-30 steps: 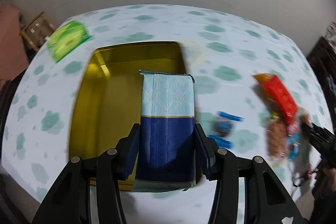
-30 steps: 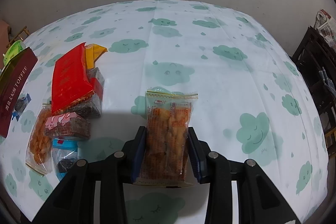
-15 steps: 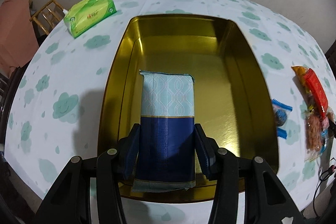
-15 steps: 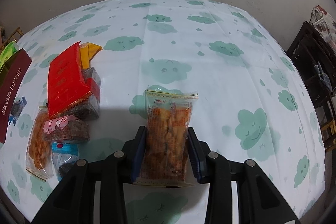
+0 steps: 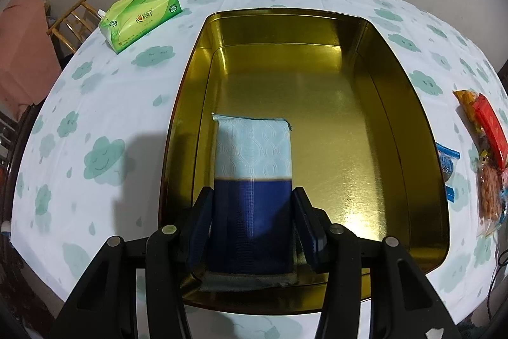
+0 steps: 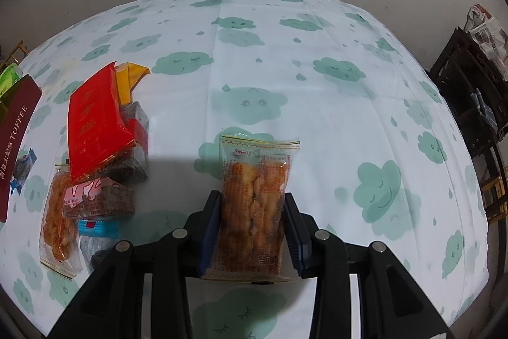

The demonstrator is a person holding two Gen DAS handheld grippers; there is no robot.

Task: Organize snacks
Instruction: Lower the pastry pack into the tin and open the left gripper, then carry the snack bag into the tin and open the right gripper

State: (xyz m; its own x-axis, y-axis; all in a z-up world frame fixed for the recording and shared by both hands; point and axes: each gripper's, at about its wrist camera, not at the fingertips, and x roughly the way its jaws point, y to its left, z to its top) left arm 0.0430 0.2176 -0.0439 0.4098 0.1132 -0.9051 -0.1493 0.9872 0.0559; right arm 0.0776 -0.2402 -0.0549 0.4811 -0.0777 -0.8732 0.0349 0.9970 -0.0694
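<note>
1. Over the gold tin (image 5: 409,129), the left gripper (image 5: 252,224) clamped a blue-and-pale-blue packet (image 5: 252,180) between its pads; the packet's lower edge sat at the tin's near wall.
2. Beside the tin on the cloud-print tablecloth (image 5: 104,123) lay a green tissue pack (image 5: 141,15).
3. Above the tablecloth, the right gripper (image 6: 252,227) gripped a clear packet of fried snacks (image 6: 254,199).
4. To its left, a pile of snacks (image 6: 101,142) lay on the cloth, topped by a red packet (image 6: 95,119).
5. A maroon toffee lid (image 6: 14,135) lay at the far left edge.
</note>
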